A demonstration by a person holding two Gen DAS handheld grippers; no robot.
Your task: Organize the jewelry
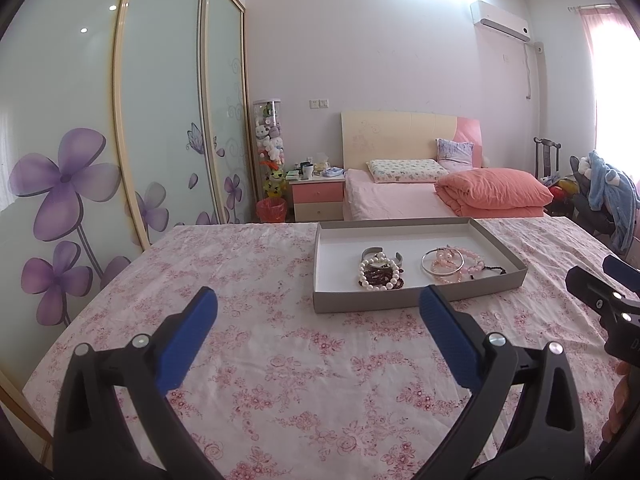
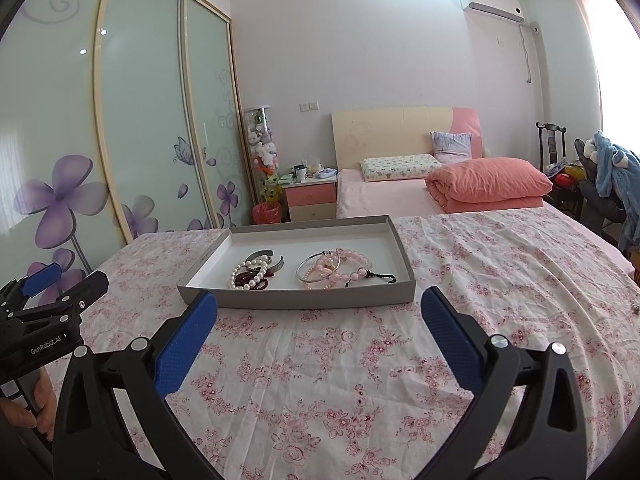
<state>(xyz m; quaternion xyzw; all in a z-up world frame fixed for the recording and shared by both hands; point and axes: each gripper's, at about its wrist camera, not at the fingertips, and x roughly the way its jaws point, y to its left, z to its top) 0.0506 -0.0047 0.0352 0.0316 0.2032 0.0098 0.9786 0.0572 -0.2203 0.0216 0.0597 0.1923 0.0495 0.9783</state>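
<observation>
Only one bit of writing reads clearly: "GenRobot.AI" in white letters on the black body of the left gripper (image 2: 60,286), over at nine o'clock. The air conditioner's (image 2: 490,2) badge is too small to read.

Bracelets (image 1: 400,270) in tray (image 1: 340,304) on cloth (image 1: 280,360)

left claw (image 1: 318,312) & right claw (image 2: 319,314), black frames w/ blue textured pads, silver screws, white GenRobot.AI marking

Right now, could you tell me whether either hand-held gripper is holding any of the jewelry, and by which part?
Nothing is held. The left hand-held gripper and right hand-held gripper are open; the jewelry lies in the tray.
</observation>
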